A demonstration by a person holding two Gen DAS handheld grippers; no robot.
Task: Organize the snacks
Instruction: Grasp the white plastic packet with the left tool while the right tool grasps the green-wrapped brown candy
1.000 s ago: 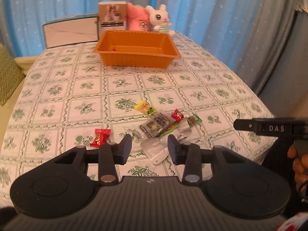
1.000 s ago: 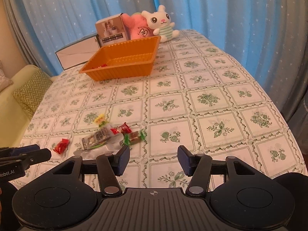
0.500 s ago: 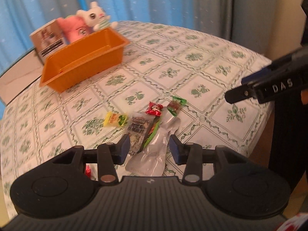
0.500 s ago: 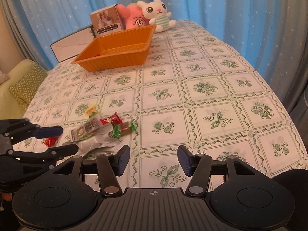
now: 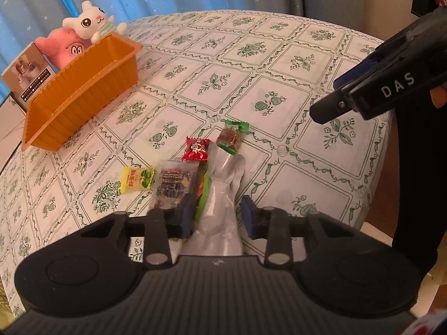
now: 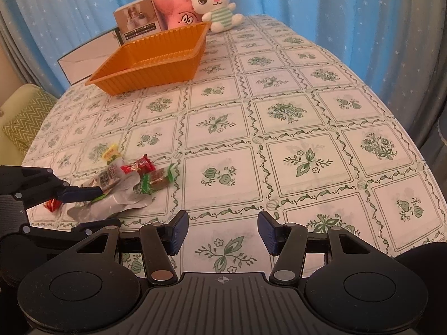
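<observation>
A pile of snacks lies near the table's front edge: a silver pouch [image 5: 223,184], a dark clear packet [image 5: 173,184], a yellow candy [image 5: 138,180], a red candy [image 5: 197,149] and a green-ended brown candy [image 5: 232,138]. My left gripper [image 5: 218,217] points down at the pile. Its jaws are closing with the silver pouch [image 6: 117,203] between them, and a small gap still shows at the right pad. My right gripper [image 6: 222,233] hovers open over bare cloth to the right of the pile, holding nothing. The orange tray [image 5: 92,97] stands at the far side.
Behind the tray [image 6: 156,75] are a white bunny plush [image 6: 218,5], a pink plush [image 6: 181,14] and a cardboard box [image 6: 137,25]. Another red candy [image 6: 53,205] lies left of the pile. The table edge runs close on the right, and a green cushion [image 6: 25,120] sits at the left.
My left gripper rolled and dropped toward the snack pile, and its jaws narrowed around the silver pouch. The right gripper sank a little and stayed open.
</observation>
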